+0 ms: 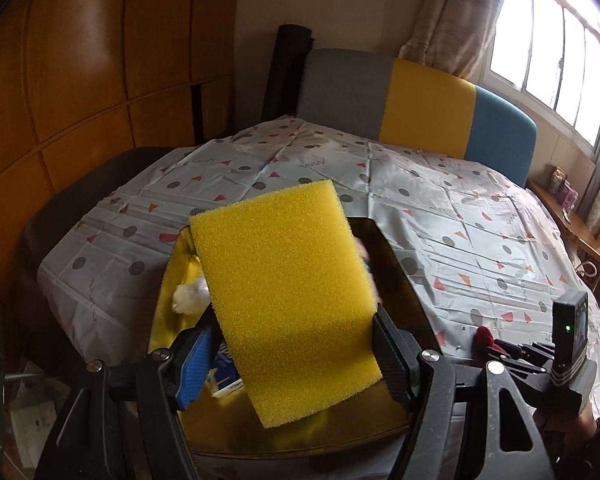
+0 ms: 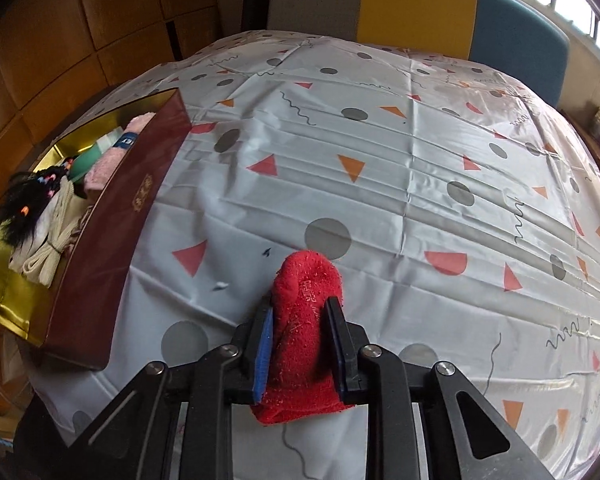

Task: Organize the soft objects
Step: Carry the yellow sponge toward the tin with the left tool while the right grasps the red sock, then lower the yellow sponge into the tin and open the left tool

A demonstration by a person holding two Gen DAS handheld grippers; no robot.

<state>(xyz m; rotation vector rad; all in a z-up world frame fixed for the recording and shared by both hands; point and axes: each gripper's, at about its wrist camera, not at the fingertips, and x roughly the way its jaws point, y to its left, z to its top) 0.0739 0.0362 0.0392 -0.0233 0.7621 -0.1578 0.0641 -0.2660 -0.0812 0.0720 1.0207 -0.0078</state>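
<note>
My left gripper point(image 1: 290, 344) is shut on a big yellow sponge point(image 1: 284, 284) and holds it tilted above the open gold-lined box point(image 1: 168, 280). The sponge hides most of what lies in the box; a white fluffy item point(image 1: 188, 294) shows at its left. My right gripper point(image 2: 300, 340) is shut on a red fuzzy sock point(image 2: 306, 320), just above the patterned tablecloth point(image 2: 380, 184). The same box point(image 2: 112, 224), maroon outside, stands at the left in the right wrist view and holds a pink cloth point(image 2: 110, 156), cream rope point(image 2: 48, 248) and a black furry item point(image 2: 24, 208).
The right gripper's body and camera point(image 1: 568, 340) and the red sock point(image 1: 485, 336) show at the lower right of the left wrist view. A grey, yellow and blue headboard point(image 1: 420, 100) stands behind the covered surface. Wooden panels are on the left, a window on the right.
</note>
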